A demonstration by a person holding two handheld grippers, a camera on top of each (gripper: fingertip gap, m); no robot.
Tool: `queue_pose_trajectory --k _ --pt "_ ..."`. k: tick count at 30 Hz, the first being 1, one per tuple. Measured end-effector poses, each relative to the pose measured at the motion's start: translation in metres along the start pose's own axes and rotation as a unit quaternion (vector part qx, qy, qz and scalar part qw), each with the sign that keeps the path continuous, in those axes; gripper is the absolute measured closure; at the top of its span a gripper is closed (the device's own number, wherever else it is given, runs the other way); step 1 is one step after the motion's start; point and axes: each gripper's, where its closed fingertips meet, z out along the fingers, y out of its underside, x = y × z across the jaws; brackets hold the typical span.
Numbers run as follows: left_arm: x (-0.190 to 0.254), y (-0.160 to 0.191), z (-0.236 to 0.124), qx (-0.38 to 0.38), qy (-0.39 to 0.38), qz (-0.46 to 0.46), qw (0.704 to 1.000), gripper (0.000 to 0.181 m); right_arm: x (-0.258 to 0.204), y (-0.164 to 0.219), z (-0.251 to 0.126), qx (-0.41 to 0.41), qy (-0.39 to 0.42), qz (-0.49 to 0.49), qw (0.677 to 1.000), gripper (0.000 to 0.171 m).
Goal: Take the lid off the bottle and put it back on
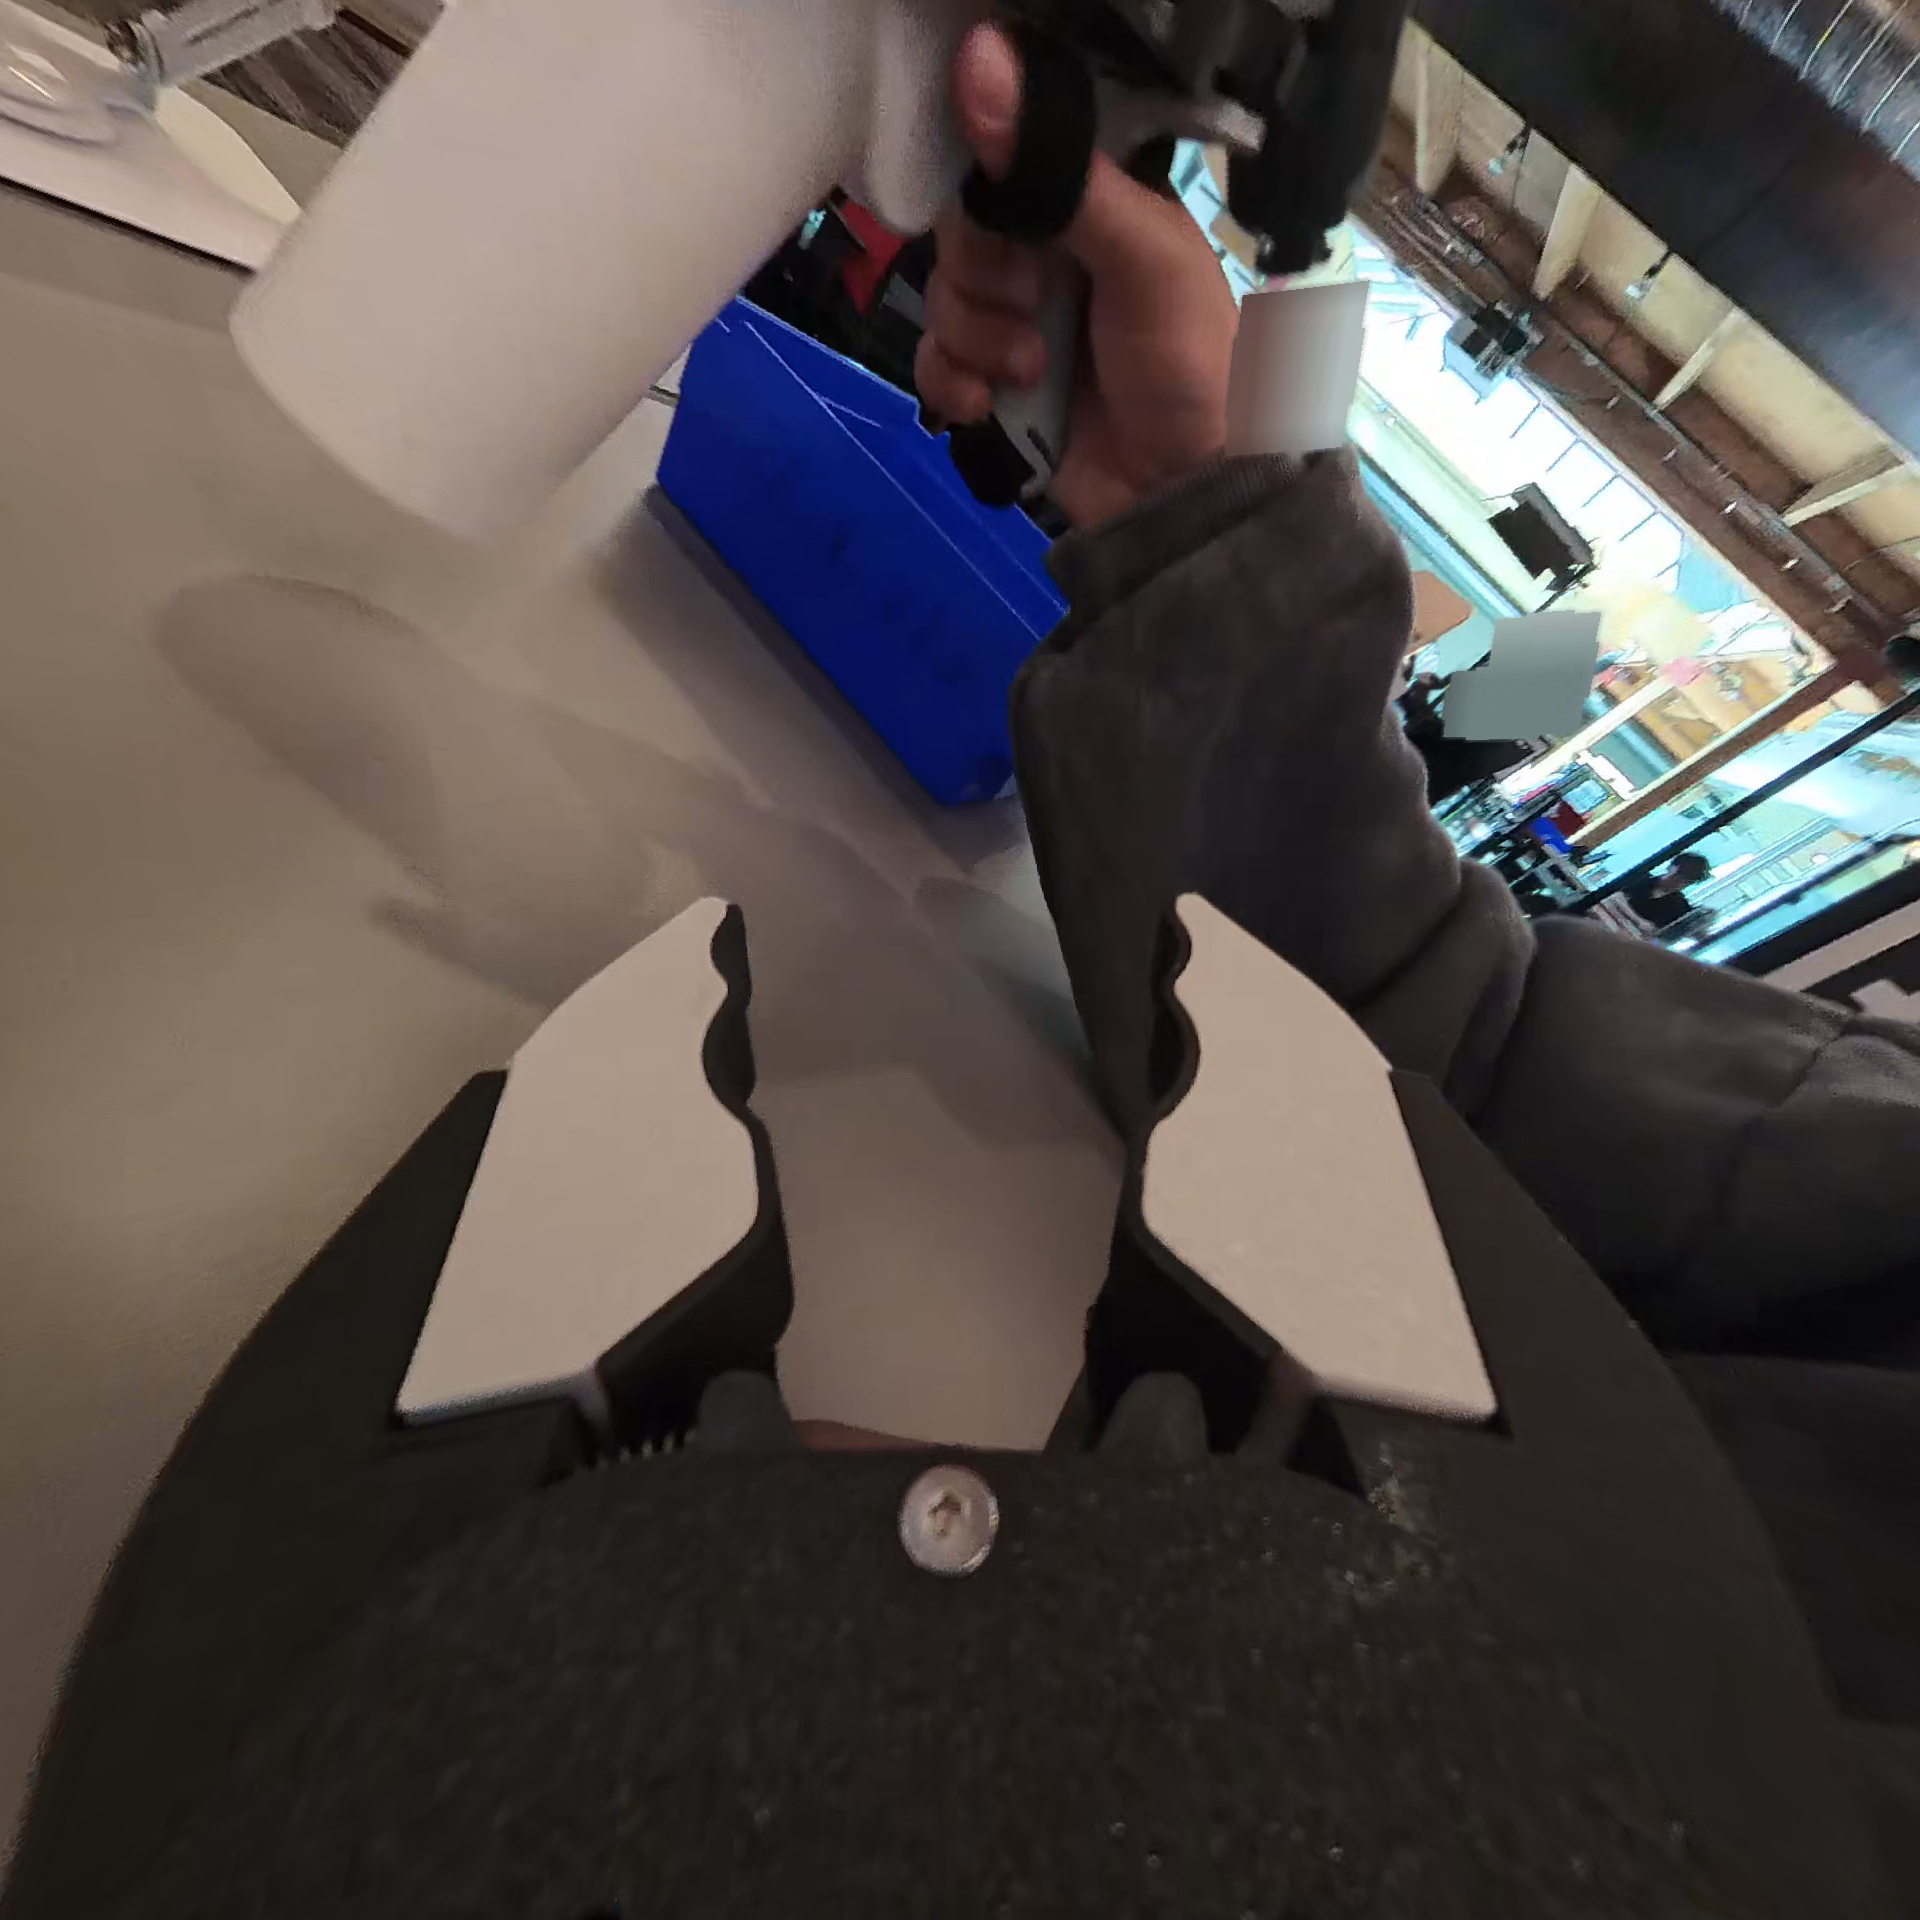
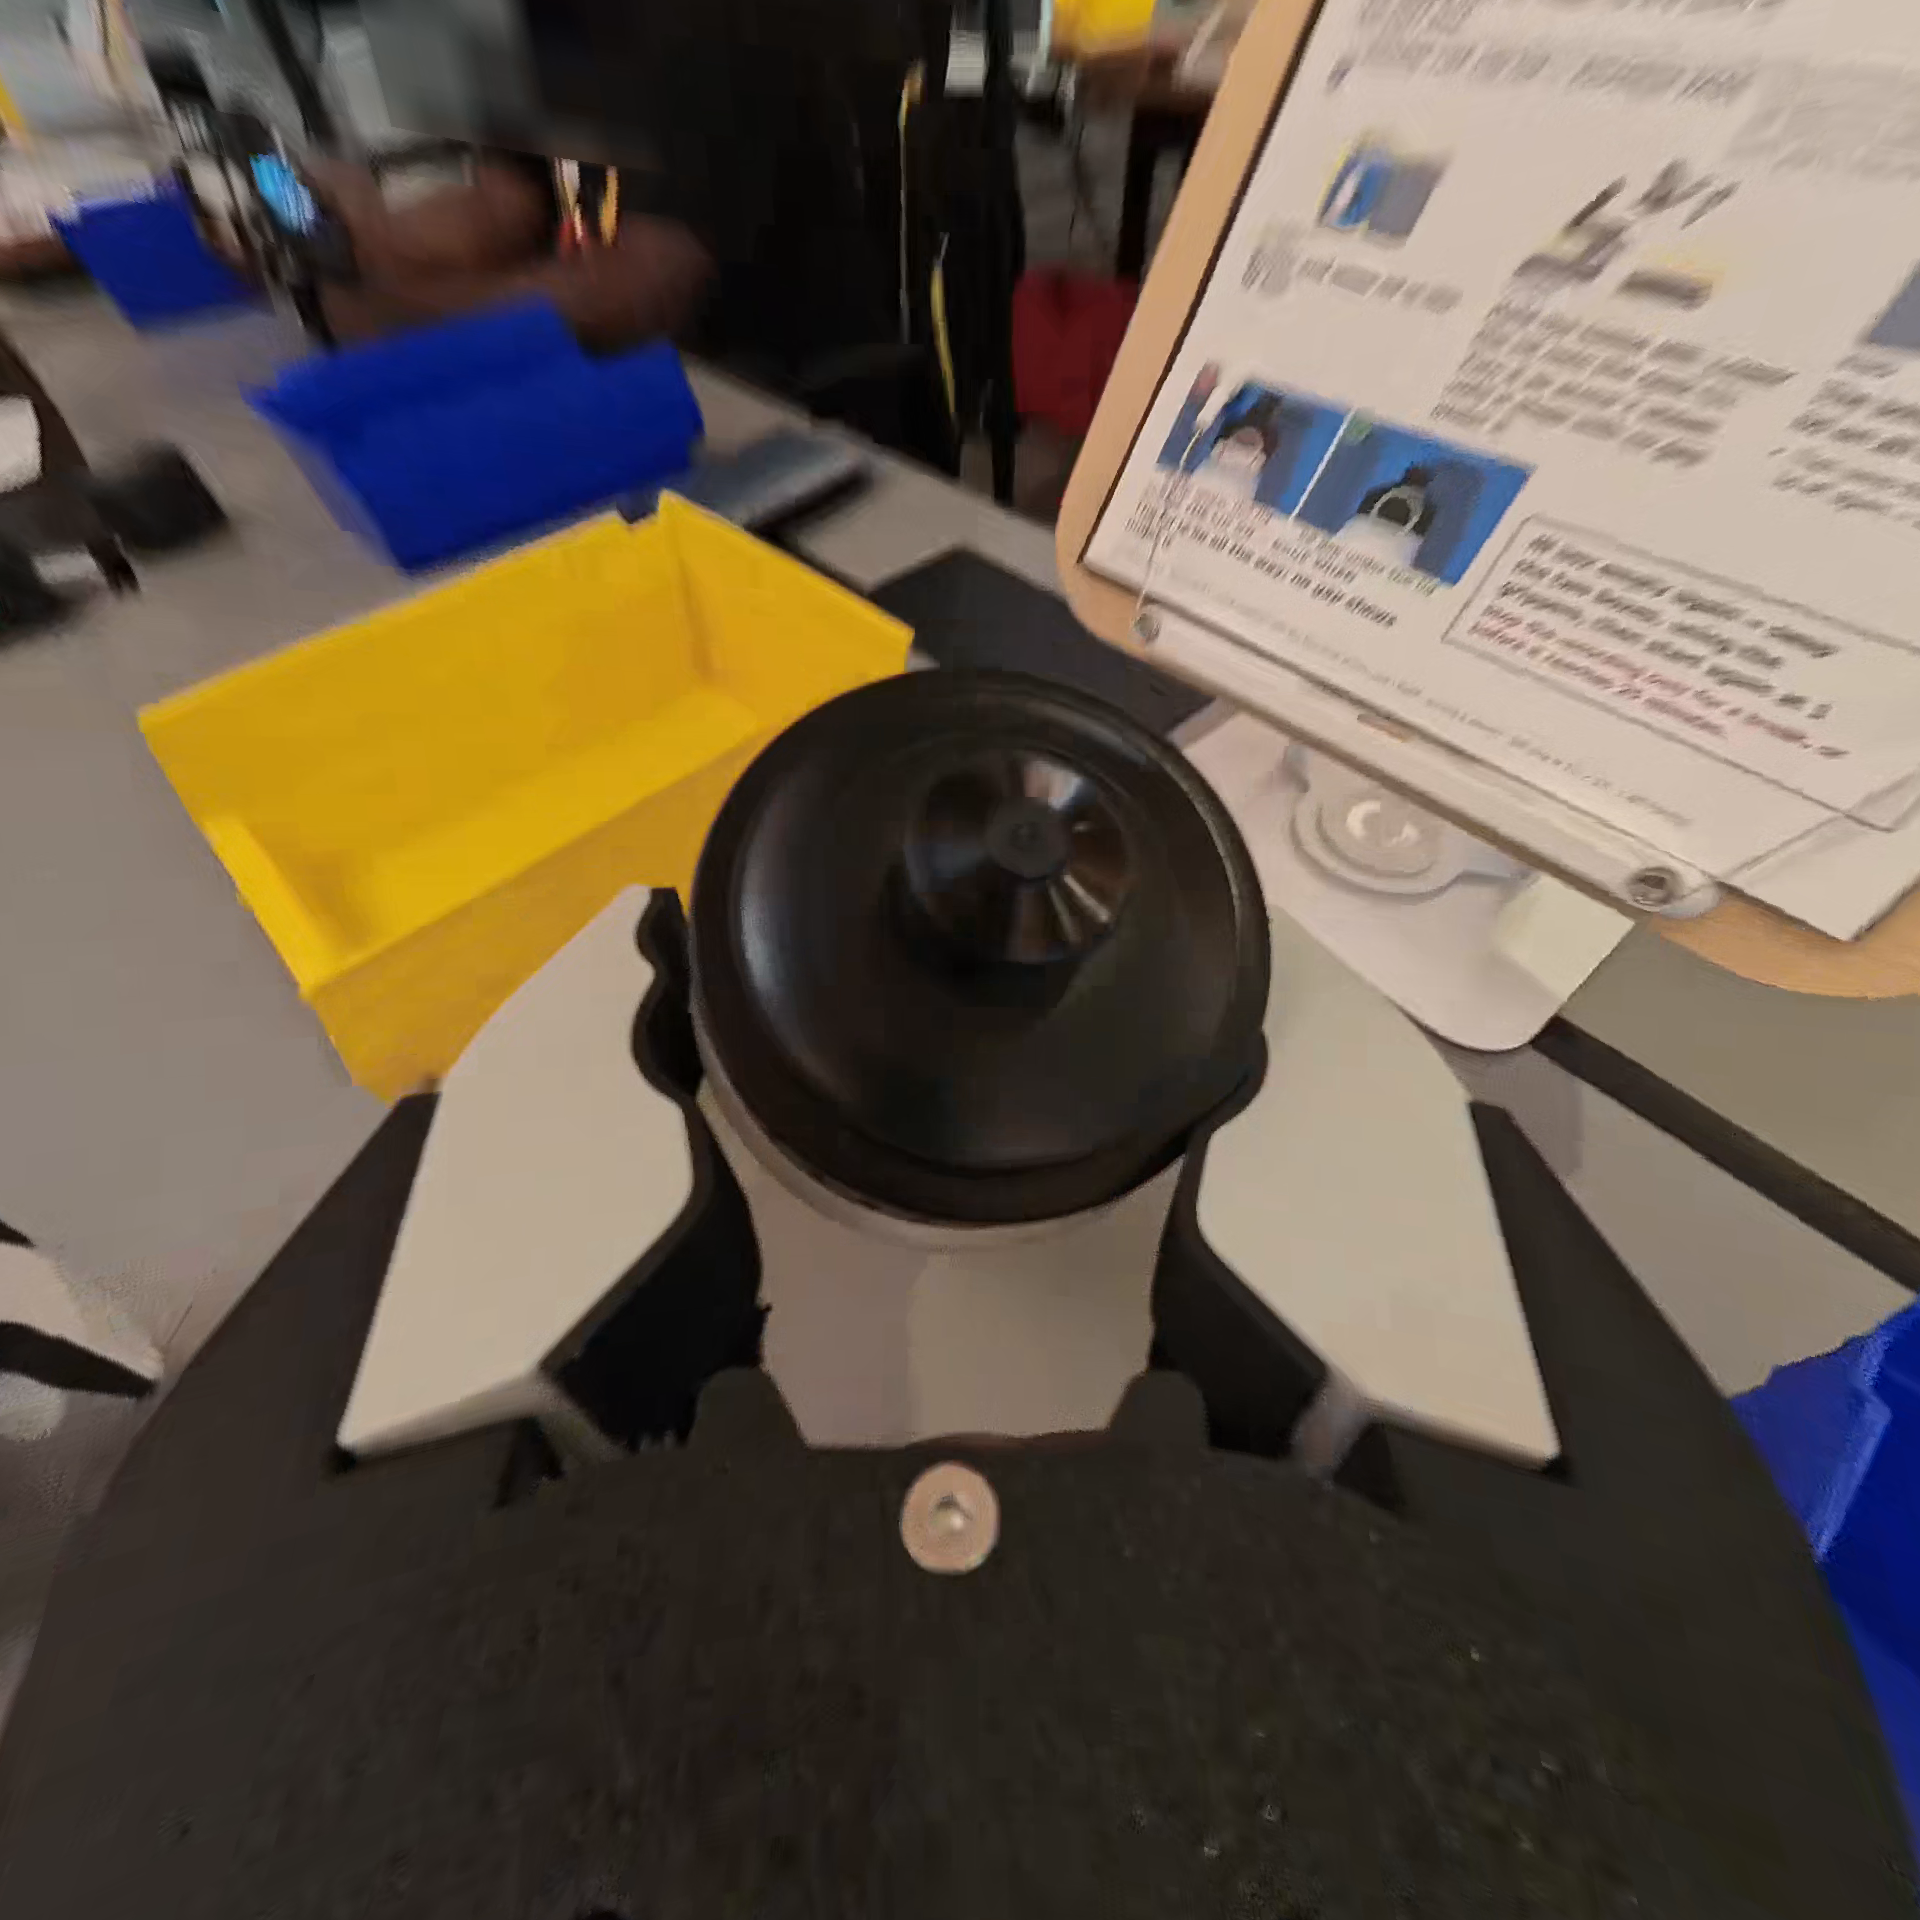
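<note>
Clamped in the right gripper just under its black lid, the white bottle, lifted off the table, looks rigid, smooth and light; left gripper gapes empty.

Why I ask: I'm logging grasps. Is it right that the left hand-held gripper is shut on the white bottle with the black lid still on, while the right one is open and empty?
The sides are swapped. The right wrist view shows the right hand-held gripper shut on the white bottle, black lid still on. The left hand-held gripper is open and empty.
</note>
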Motion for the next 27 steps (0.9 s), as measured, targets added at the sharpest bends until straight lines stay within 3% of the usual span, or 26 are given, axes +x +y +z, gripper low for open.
queue_pose_trajectory --k 9,13,18,22,27 --pt "-0.006 -0.007 -0.005 -0.014 -0.032 0.082 0.996 0.104 -0.004 0.034 0.059 -0.130 -0.056 -0.093 0.986 0.074" --pt "-0.007 -0.005 -0.002 -0.023 -0.036 0.090 0.995 0.104 -0.006 0.032 0.065 -0.118 -0.087 -0.107 0.983 0.073" --pt "-0.006 -0.002 0.001 -0.027 -0.017 0.064 0.997 0.103 -0.009 0.028 0.073 -0.063 -0.112 -0.123 0.984 0.068" --pt "-0.005 -0.001 0.002 -0.030 -0.013 0.059 0.998 0.102 -0.015 0.024 0.064 0.013 -0.145 -0.078 0.986 0.067" --pt "-0.003 0.001 0.003 -0.034 -0.002 0.050 0.998 0.102 -0.005 0.037 0.065 0.089 -0.130 0.000 0.988 0.072"
